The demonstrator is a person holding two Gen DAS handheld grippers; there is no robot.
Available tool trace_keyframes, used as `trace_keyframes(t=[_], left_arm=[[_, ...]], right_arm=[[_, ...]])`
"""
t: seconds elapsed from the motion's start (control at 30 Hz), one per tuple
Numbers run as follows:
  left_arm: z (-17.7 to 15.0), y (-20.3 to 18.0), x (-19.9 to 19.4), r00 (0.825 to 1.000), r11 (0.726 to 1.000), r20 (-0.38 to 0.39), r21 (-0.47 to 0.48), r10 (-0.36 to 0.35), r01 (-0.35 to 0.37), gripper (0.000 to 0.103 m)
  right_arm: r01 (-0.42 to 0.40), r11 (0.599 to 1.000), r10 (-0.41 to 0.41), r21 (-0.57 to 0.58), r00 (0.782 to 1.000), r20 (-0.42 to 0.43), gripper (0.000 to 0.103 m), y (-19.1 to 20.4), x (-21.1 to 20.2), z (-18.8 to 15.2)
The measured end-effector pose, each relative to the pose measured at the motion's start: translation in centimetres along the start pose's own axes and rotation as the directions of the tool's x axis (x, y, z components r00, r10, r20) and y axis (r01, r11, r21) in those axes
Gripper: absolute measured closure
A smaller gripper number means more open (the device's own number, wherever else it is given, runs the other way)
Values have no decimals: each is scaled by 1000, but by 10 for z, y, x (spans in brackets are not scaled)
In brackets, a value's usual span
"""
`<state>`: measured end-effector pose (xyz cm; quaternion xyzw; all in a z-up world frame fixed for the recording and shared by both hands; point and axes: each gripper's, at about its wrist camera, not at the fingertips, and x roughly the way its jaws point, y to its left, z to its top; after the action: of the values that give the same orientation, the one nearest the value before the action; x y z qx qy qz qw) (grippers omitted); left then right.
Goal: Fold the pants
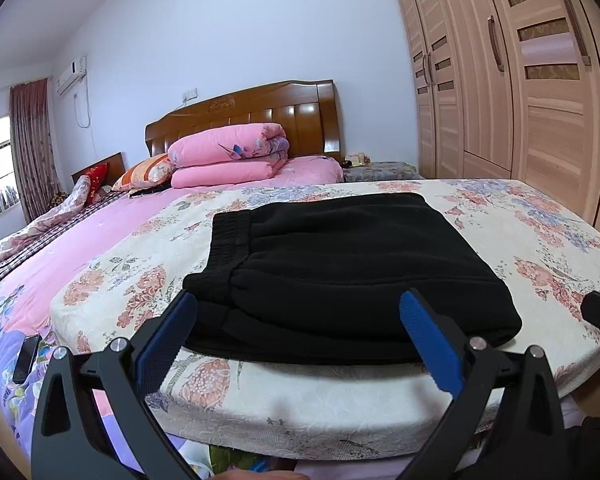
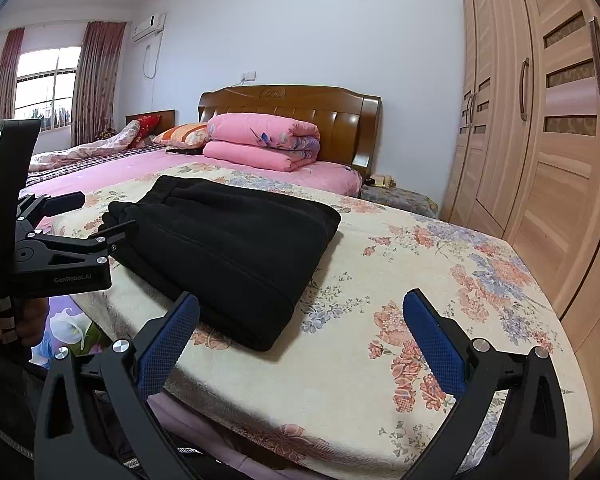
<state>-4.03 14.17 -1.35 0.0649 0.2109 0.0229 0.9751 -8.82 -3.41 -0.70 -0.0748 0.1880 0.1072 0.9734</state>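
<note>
Your left gripper (image 1: 298, 306) has its blue-padded fingers (image 1: 430, 340) spread wide and holding nothing; they hang just short of the near edge of the folded black pants (image 1: 340, 264), one finger to each side of the bundle's near corner without touching it as far as the left wrist view shows. Your right gripper (image 2: 300, 308) is likewise spread apart and empty, its fingers (image 2: 168, 344) hovering over the floral cream blanket (image 2: 420, 280), with the left finger close beside the pants' near right corner and the right finger over bare blanket. In the right wrist view you can see the body of your left gripper at the left edge, its black frame reaching toward the pants' left end, with your hand (image 2: 28, 320) gripping its handle below. The pants lie folded into a thick rectangular stack on the blanket, elastic waistband (image 1: 230, 236) at the far left end, the folded edge toward you, set near the front of the bed (image 1: 100, 232). Beyond the blanket the pink sheet runs back to a folded pink quilt (image 1: 228, 152) stacked against the wooden headboard (image 1: 260, 112), with an orange striped pillow (image 1: 146, 172) to its left. A phone (image 1: 26, 358) rests on the purple floral cover at the lower left. A tall wooden wardrobe (image 2: 540, 140) fills the right side, and a curtained window (image 2: 46, 84) stands at the far left.
</note>
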Motion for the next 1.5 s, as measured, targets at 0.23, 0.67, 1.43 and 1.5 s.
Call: trace_keyframes(t=[0.23, 0.67, 1.43, 1.5], left_arm=[[0, 2, 2, 1000, 1000, -5, 2, -8, 8, 1], [-2, 4, 5, 1000, 1000, -9, 7, -23, 23, 1], [-2, 4, 5, 1000, 1000, -9, 8, -24, 24, 1], [-2, 4, 5, 1000, 1000, -9, 8, -25, 25, 1]], right_arm=[[-1, 1000, 1, 0, 1000, -4, 4, 2, 1, 0], [-1, 1000, 1, 1, 1000, -4, 4, 1, 1, 0], [-3, 1000, 3, 6, 1000, -8, 4, 4, 0, -3], [-3, 1000, 3, 6, 1000, -8, 4, 4, 0, -3]])
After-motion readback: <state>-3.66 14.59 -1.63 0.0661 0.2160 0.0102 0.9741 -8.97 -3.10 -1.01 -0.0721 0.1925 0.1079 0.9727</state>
